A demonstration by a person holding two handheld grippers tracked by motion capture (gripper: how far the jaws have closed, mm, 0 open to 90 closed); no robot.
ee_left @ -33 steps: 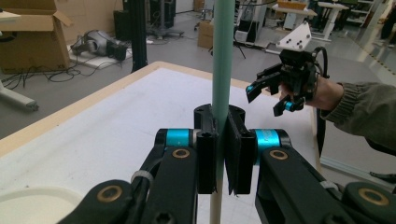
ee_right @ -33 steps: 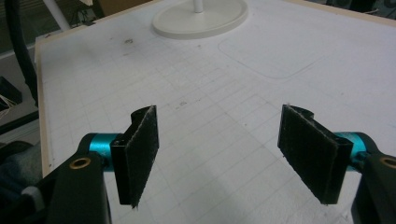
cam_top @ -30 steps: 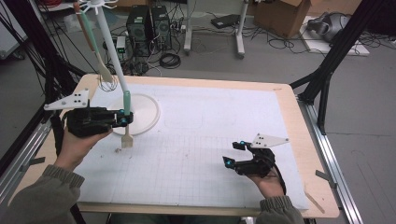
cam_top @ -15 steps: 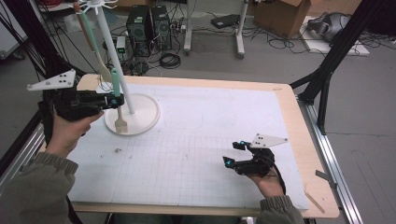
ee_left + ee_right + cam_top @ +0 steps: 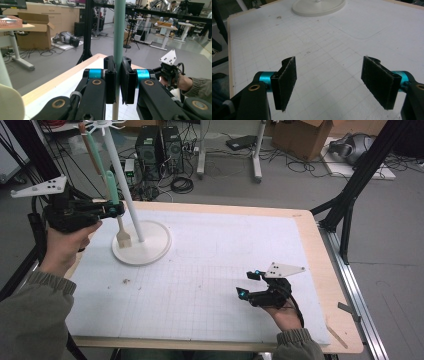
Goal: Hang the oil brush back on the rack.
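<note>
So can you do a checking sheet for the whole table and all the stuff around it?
Surface: white gridded mat on a wooden table; a few specks.
Job's things: green-handled utensil held upright beside the white stand's pole; its pale head hangs over the round base.
Clutter: a small strip at the table's edge.
Grippers: left tongs shut on the green handle; right tongs open, nothing between them, low over the mat.
Cables: loose cords on the floor.
Surroundings: computer towers, cardboard box, black frame legs.
</note>
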